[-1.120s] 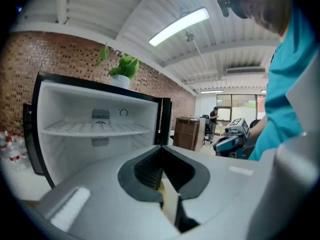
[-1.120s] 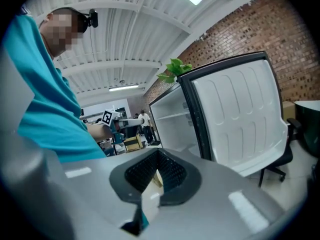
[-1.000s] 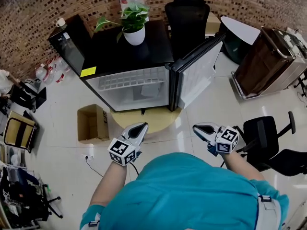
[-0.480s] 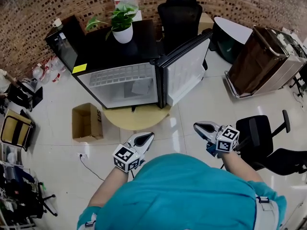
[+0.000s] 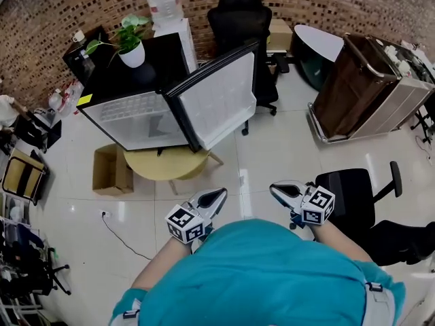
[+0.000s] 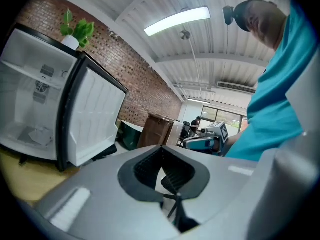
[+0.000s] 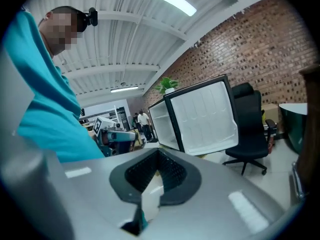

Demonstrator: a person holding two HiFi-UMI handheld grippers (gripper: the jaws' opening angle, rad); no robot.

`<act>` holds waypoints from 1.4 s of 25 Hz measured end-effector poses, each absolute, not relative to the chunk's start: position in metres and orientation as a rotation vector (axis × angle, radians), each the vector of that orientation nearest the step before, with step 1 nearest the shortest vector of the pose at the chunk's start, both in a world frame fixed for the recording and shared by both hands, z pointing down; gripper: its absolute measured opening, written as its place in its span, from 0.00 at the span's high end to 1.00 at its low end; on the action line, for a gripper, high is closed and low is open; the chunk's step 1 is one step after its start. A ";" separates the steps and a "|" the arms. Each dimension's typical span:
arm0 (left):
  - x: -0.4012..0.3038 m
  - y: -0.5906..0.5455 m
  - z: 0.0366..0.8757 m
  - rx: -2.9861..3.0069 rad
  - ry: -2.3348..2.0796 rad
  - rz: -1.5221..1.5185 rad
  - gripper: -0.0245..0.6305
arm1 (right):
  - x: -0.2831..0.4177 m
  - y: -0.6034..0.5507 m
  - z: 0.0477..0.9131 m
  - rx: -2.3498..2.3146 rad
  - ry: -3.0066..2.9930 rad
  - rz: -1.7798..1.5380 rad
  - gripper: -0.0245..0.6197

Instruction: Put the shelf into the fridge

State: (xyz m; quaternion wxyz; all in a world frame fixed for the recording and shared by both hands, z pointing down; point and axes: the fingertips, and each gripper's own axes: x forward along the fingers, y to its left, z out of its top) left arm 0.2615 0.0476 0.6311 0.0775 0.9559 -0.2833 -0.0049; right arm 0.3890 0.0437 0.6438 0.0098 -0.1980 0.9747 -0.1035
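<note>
— What sort of place is shown?
— An office workroom is suggested: a brick wall (image 5: 61, 9) is seen behind the fridge (image 5: 160, 63), an office chair (image 5: 238, 19) is parked behind its door, and a cardboard box (image 5: 112, 170) lies beside it.

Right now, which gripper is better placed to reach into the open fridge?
Likely left. The left gripper sits nearer the fridge opening; the open door juts out on the side of the right gripper. Both shut, empty.

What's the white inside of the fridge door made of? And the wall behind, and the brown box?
Inside, the fridge door looks like smooth white plastic, moulded in ridges. The wall looks like rough brick: small red-brown blocks, pale joints. The box is probably cardboard: dull brown, open flaps.
</note>
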 end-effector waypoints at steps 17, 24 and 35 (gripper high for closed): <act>0.295 0.089 0.630 2.881 -0.625 -0.035 0.96 | 0.453 0.073 0.635 -0.883 2.893 -0.428 0.96; 0.329 0.100 0.602 2.875 -0.787 -0.125 0.96 | 0.496 0.072 0.618 -0.774 2.913 -0.364 0.96; 0.455 0.113 0.622 2.789 -0.866 -0.160 0.96 | 0.588 0.079 0.630 -0.625 2.949 -0.356 0.96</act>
